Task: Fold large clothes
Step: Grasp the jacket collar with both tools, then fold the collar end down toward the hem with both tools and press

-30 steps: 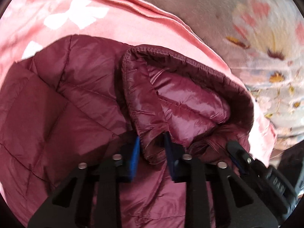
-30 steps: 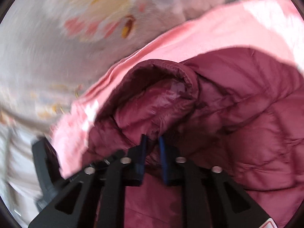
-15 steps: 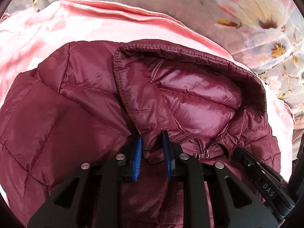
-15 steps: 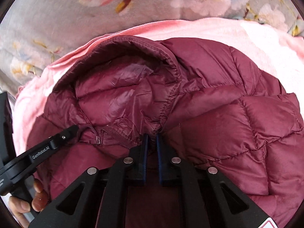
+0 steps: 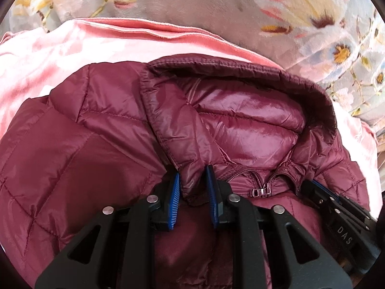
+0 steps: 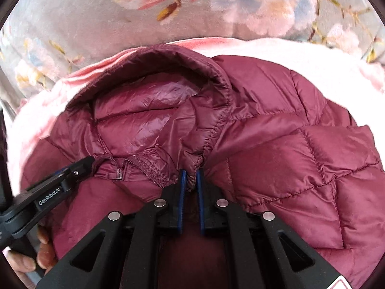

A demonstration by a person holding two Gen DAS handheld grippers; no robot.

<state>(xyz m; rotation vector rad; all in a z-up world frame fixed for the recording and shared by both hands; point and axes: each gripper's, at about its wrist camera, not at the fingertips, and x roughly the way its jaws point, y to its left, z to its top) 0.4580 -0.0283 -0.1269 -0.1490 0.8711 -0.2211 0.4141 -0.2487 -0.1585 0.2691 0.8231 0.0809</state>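
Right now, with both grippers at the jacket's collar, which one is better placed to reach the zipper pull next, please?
Probably the left gripper: the zipper pull hangs just beside its fingertips. From the right gripper, the pull sits farther off, across the zipper teeth. Both are clamped on the jacket.

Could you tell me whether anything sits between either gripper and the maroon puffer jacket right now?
Nothing visible does. The left gripper is already clamped on the jacket at one side of the collar, and the right gripper on the other side, zipper pull between them.

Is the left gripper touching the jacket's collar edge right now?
Touching. The left wrist view shows the left gripper with both blue pads pressed against the maroon jacket collar fold.
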